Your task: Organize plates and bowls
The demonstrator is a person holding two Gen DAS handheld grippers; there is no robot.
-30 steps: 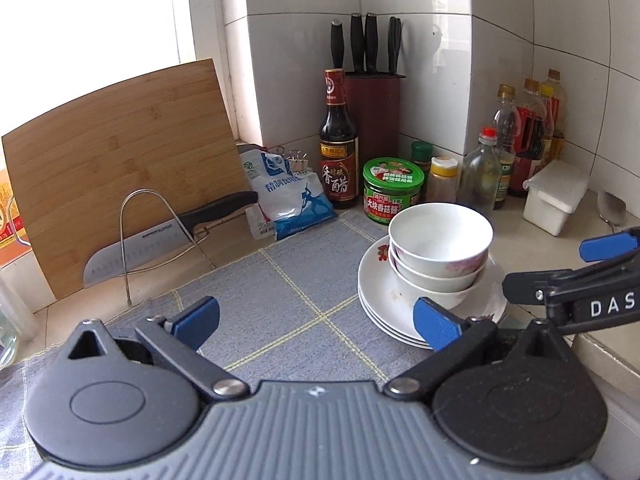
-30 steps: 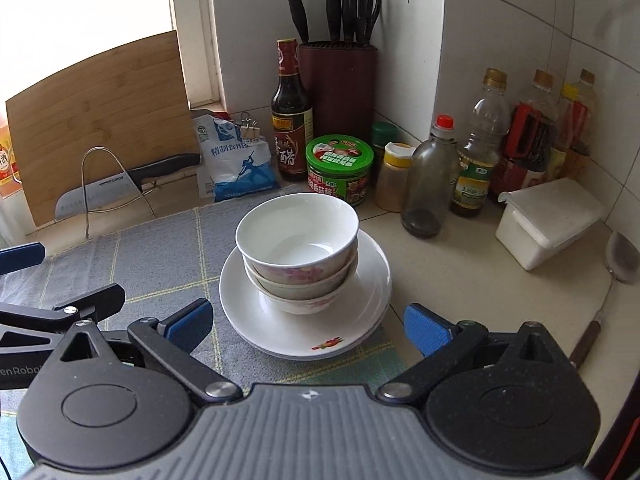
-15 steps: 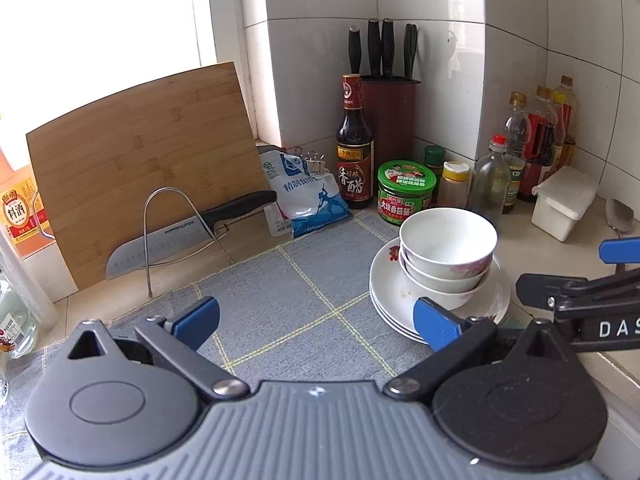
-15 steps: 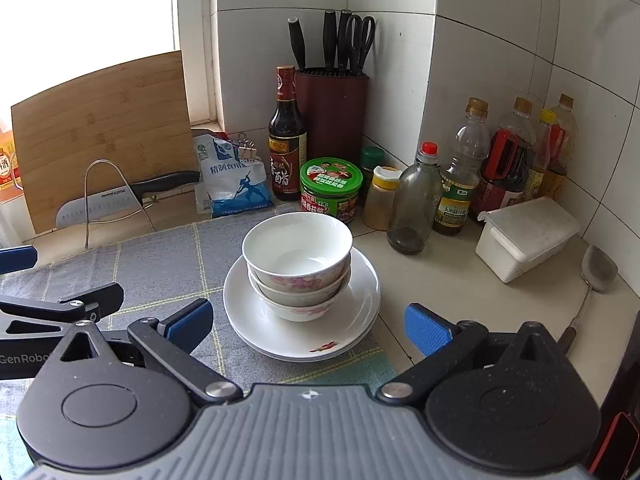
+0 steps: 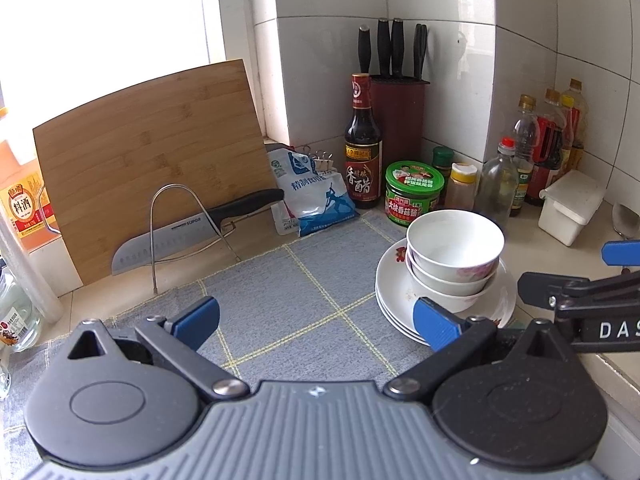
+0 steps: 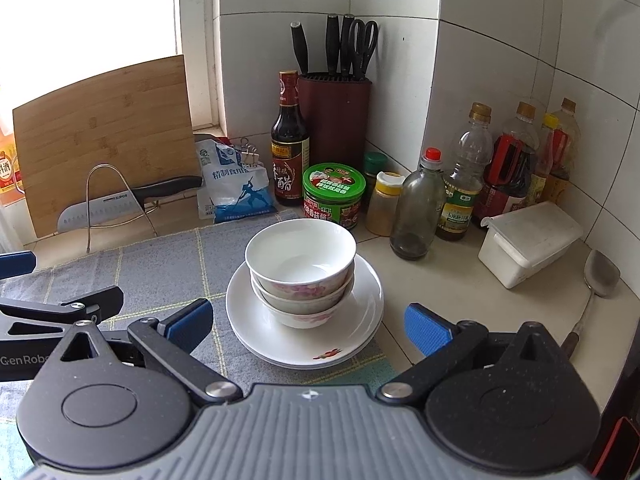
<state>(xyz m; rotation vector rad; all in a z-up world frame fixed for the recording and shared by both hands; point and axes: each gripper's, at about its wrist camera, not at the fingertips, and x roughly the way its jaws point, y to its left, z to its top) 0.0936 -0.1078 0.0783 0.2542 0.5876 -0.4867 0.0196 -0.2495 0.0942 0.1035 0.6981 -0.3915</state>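
Observation:
Three white bowls [image 6: 301, 258] with pink flower prints are nested on a stack of white plates [image 6: 360, 320], which rests at the right edge of a grey checked mat [image 6: 160, 264]. The same bowls [image 5: 455, 246] and plates [image 5: 394, 304] show at the right of the left wrist view. My right gripper [image 6: 307, 326] is open, hanging just in front of the stack with nothing held. Over the mat [image 5: 288, 292], left of the stack, my left gripper [image 5: 316, 322] is open and empty too. Each gripper's fingers also show at the side of the other's view.
Behind the stack are a green-lidded jar [image 6: 334, 194], a dark vinegar bottle [image 6: 289, 148], a knife block [image 6: 335, 116], several oil bottles [image 6: 464, 184] and a white lidded box [image 6: 528, 242]. A metal spoon [image 6: 596, 284] lies at the right. A bamboo board [image 5: 148, 160] and knife on a wire rack [image 5: 188, 232] stand at the left.
Both grippers have drawn back and up from the stack, so the bowls and plates look smaller and farther. Both stay open. The dishes have not moved.

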